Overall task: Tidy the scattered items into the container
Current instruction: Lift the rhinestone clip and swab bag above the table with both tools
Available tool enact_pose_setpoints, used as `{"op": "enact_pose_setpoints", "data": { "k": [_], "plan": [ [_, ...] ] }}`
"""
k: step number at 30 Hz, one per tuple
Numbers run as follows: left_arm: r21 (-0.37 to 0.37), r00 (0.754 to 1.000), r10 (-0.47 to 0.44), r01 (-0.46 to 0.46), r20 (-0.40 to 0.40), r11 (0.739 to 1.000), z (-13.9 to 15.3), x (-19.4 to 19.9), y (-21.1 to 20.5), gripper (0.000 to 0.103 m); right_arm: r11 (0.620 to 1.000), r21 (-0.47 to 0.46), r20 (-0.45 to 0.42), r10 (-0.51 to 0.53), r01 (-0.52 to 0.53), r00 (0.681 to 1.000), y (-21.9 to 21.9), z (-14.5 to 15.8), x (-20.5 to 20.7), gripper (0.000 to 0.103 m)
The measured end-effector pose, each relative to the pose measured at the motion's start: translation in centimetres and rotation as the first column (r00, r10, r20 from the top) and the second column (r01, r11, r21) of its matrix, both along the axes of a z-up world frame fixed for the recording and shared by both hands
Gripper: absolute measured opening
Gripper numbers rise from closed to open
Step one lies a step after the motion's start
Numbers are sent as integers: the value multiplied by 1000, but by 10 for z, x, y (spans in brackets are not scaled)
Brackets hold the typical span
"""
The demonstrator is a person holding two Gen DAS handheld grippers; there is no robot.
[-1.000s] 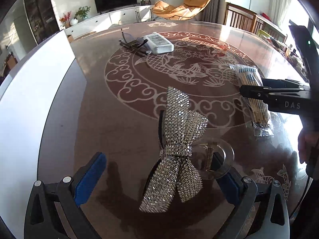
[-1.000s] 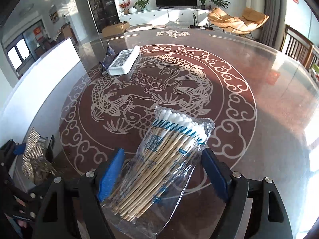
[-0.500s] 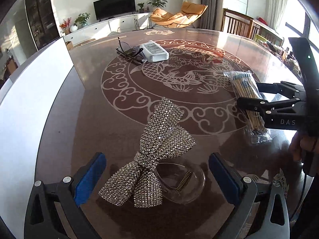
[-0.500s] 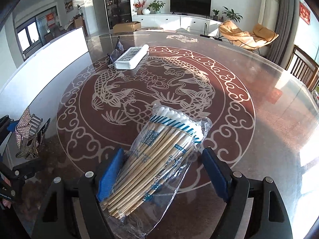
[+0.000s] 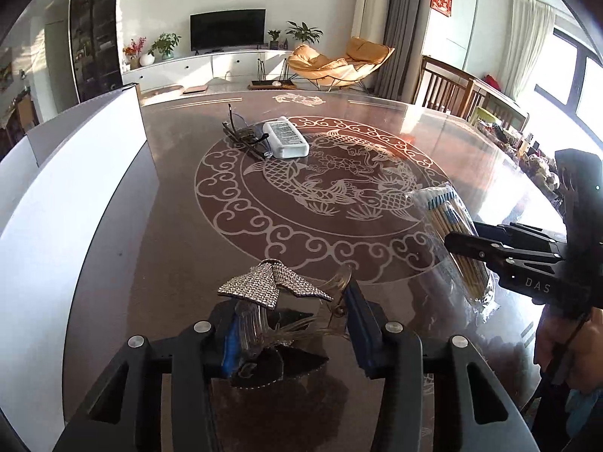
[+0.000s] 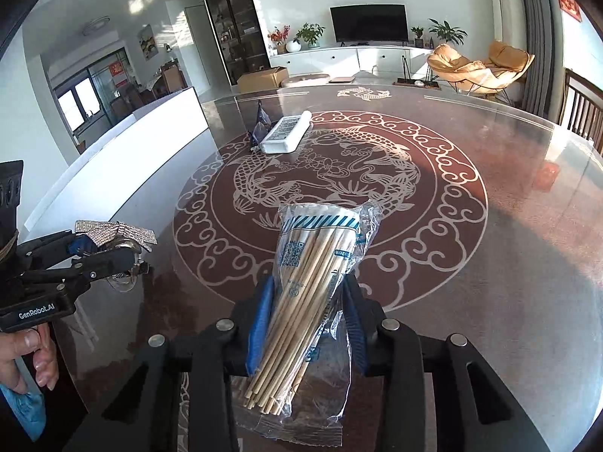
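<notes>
My left gripper [image 5: 290, 324] is shut on a rhinestone bow hair clip [image 5: 271, 286] and holds it above the table; it also shows in the right wrist view [image 6: 117, 235]. My right gripper [image 6: 307, 324] is shut on a clear bag of long cotton swabs [image 6: 312, 271], lifted off the table; the bag also shows in the left wrist view [image 5: 452, 233]. A white container [image 5: 71, 188] stands along the table's left side.
A white remote-like box [image 5: 285, 139] and folded glasses [image 5: 245, 135] lie at the far side of the round patterned table [image 5: 301, 196]. Chairs stand beyond the right edge.
Both grippers have closed on their items and lifted them: the left on the bow clip, the right on the swab bag.
</notes>
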State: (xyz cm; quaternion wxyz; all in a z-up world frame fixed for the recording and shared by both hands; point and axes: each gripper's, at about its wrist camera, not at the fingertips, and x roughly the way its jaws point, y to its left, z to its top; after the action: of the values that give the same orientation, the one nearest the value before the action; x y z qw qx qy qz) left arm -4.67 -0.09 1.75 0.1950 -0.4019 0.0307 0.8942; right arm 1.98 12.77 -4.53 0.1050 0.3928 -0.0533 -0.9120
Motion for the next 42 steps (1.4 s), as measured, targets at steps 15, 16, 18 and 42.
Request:
{"op": "enact_pose_setpoints", "data": {
  "k": [15, 16, 18, 42],
  "plan": [
    [-122, 1000, -13, 9, -28, 992, -19, -1, 10, 59, 991, 136, 72, 7, -17, 997, -5, -26, 9, 59],
    [-151, 999, -10, 4, -37, 988, -21, -1, 14, 59, 989, 144, 72, 14, -24, 997, -7, -27, 9, 61],
    [-192, 999, -3, -6, -43, 981, -26, -3, 18, 60, 987, 159, 76, 25, -36, 997, -10, -29, 9, 65],
    [-165, 988, 104, -84, 114, 983, -47, -16, 2, 103, 978, 206, 145, 11, -41, 989, -22, -29, -9, 79]
  ]
}}
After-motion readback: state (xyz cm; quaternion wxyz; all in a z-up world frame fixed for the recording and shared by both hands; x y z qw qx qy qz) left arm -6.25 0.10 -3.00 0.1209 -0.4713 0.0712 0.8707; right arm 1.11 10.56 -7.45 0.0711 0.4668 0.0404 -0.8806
